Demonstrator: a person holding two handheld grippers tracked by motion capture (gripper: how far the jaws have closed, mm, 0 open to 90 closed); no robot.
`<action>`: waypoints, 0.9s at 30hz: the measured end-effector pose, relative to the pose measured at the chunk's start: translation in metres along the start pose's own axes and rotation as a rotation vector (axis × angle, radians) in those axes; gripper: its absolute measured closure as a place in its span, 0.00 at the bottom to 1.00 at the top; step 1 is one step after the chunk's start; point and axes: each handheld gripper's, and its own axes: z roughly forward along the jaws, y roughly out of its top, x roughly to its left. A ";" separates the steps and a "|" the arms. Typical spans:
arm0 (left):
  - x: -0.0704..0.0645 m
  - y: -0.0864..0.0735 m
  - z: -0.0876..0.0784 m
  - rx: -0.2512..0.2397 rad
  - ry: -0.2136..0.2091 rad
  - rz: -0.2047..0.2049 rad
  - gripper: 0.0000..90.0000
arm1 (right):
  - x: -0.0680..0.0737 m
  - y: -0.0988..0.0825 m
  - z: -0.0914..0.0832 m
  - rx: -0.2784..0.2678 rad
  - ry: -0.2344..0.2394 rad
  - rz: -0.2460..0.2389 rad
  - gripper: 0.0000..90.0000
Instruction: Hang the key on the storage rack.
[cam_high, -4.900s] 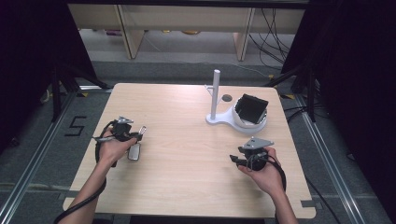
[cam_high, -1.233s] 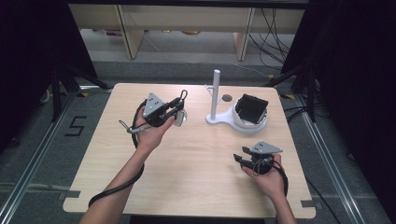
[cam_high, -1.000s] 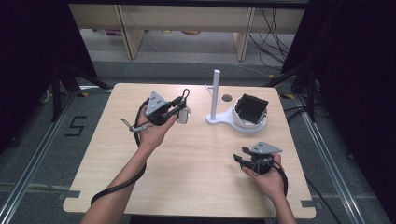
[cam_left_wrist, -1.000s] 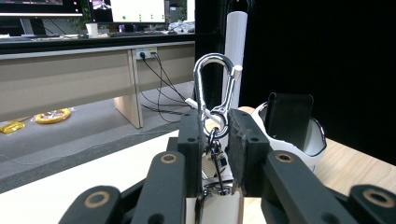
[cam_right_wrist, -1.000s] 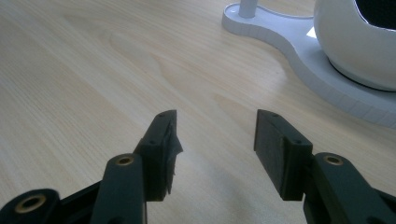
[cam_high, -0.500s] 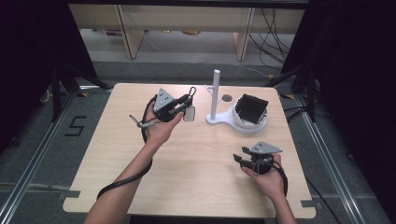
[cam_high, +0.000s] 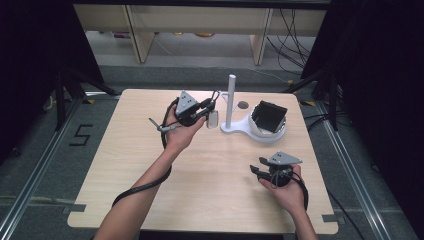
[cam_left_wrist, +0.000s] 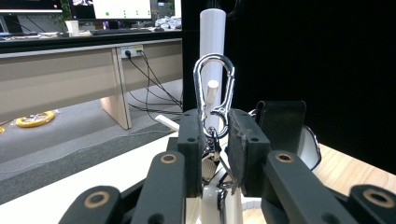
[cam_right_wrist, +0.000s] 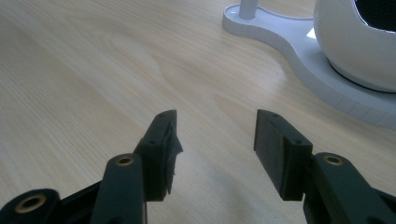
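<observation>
Gripping a silver carabiner (cam_left_wrist: 214, 91) between its pads, the left gripper (cam_high: 207, 107) hovers just beside the white post (cam_high: 231, 100) — bare table (cam_high: 125, 150) behind; right gripper (cam_right_wrist: 215, 140) rests parted, holding nothing.

The carabiner (cam_left_wrist: 214, 91) is shiny, smooth metal. The white stand (cam_high: 240, 127) looks like matt plastic. The table (cam_high: 125, 165) is pale, smooth wood.

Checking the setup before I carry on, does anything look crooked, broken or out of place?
Nothing stands out. The white stand sits upright on the table, the left claw holds the carabiner straight up facing the stand's peg, and the right claw rests open.
</observation>
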 end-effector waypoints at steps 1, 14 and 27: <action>-0.001 0.000 0.002 0.005 0.000 -0.002 0.84 | 0.000 0.000 0.000 -0.003 -0.001 0.000 0.56; -0.003 0.000 0.016 0.026 0.002 -0.005 0.84 | 0.000 0.000 0.000 0.007 0.001 -0.003 0.56; -0.004 -0.006 0.027 0.055 0.007 -0.013 0.84 | 0.001 0.000 -0.001 0.000 0.006 0.012 0.56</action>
